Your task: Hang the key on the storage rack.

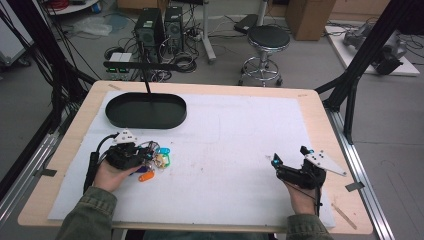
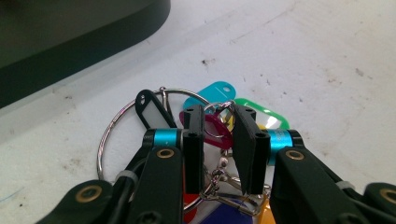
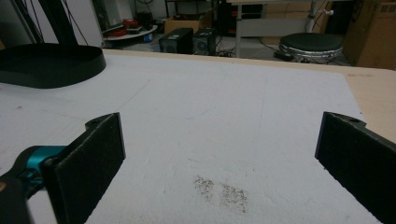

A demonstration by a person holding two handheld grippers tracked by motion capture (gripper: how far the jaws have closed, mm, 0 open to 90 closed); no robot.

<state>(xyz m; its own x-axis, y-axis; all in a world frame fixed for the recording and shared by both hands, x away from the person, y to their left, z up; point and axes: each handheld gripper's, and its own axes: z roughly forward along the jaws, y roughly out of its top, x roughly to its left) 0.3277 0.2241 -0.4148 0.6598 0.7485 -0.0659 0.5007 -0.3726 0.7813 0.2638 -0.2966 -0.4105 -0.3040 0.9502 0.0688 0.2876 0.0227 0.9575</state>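
Key tags [image 2: 219, 116] cyan, green, magenta, orange; tray [image 1: 145, 111] black; mat [image 1: 240, 145] white, speckled

Bunch of key tags [image 2: 219, 126] (many colours) on rings, lying flat.

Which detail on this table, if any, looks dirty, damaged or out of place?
A brown speckled smudge soils the white mat between the open right gripper jaws. The keyring bunch in the left gripper looks fine.
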